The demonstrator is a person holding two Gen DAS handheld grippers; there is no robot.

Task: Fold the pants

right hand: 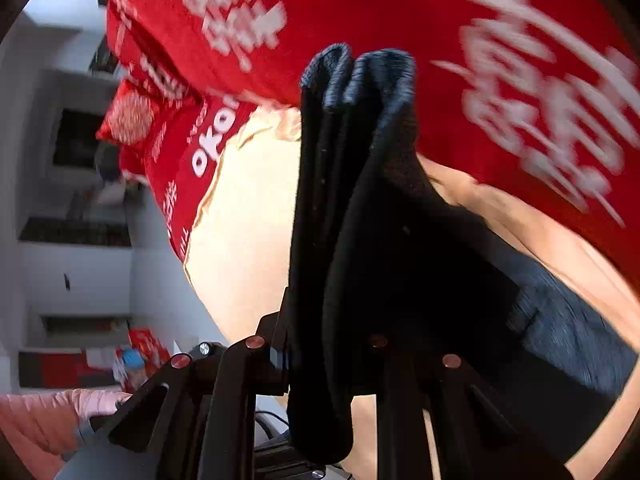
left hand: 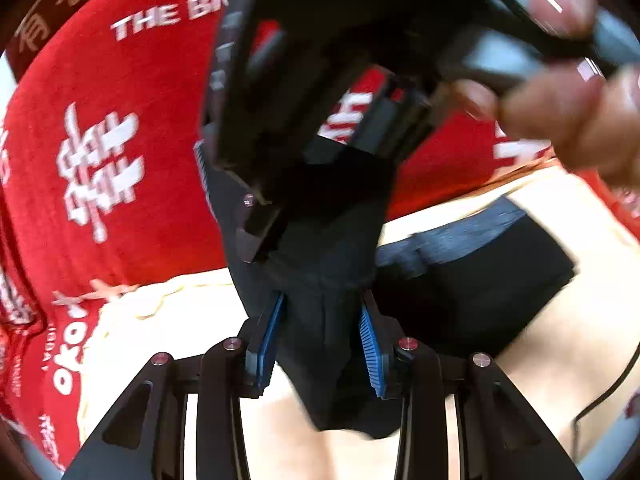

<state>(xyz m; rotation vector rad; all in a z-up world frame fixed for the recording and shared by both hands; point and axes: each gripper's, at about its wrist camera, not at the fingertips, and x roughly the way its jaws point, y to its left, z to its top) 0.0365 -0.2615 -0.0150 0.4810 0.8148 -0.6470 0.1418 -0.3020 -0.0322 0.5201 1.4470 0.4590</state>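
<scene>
The black pants (left hand: 480, 280) lie partly on a cream bed sheet (left hand: 180, 332), their grey waistband (left hand: 460, 232) facing up. My left gripper (left hand: 320, 344) is shut on a bunched fold of the pants, blue pads (left hand: 370, 344) pressing both sides. Just beyond it, my right gripper (left hand: 320, 184) holds the same raised cloth; a person's hand (left hand: 560, 120) grips its handle. In the right wrist view the pants (right hand: 360, 200) hang up and over my right gripper (right hand: 328, 344), which is shut on them. Cloth hides its right finger.
A red blanket with white lettering (left hand: 120, 120) (right hand: 360, 8) covers the far half of the bed. A thin dark cable (left hand: 608, 384) crosses the sheet at right. A pink sleeve (right hand: 40, 412) and grey shelving (right hand: 76, 232) are off the bed's left side.
</scene>
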